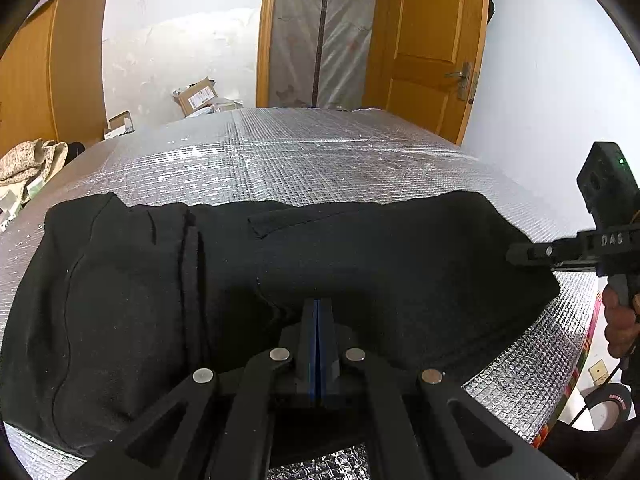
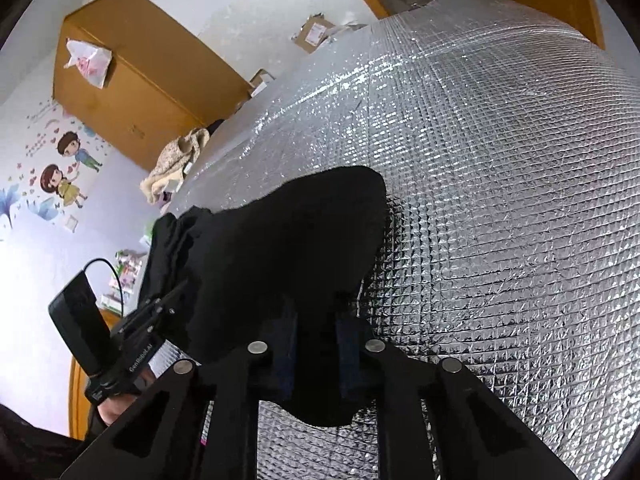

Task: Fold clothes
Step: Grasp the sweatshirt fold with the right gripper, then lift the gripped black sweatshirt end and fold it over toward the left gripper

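A black garment [image 1: 280,264] lies spread across the middle of the left wrist view on a silver quilted foil surface [image 1: 320,152] that covers the table. At the bottom centre of that view the left gripper [image 1: 317,312] has its two blue-padded fingers pressed flat together with no gap, their tips at the near fold of the cloth; whether any fabric is caught between them cannot be told. At the right edge of the same view the right gripper [image 1: 516,256] reaches in over the garment's right end, its black body bearing pale raised letters that read "DAS", with a small green light on the block above it and a hand [image 1: 620,320] on its handle below. In the right wrist view the garment [image 2: 288,240] is bunched and raised off the foil [image 2: 500,200], and the right gripper [image 2: 316,344] has its dark fingers [image 2: 348,352] set close on either side of a fold of the cloth, holding it. At lower left the left gripper [image 2: 132,336] shows white lettering that seems to read "GenRobot.AI". In the upper left stands a wooden cabinet [image 2: 132,80], and cartoon wall stickers [image 2: 60,172] of two children fill the left edge; their small writing is unreadable.
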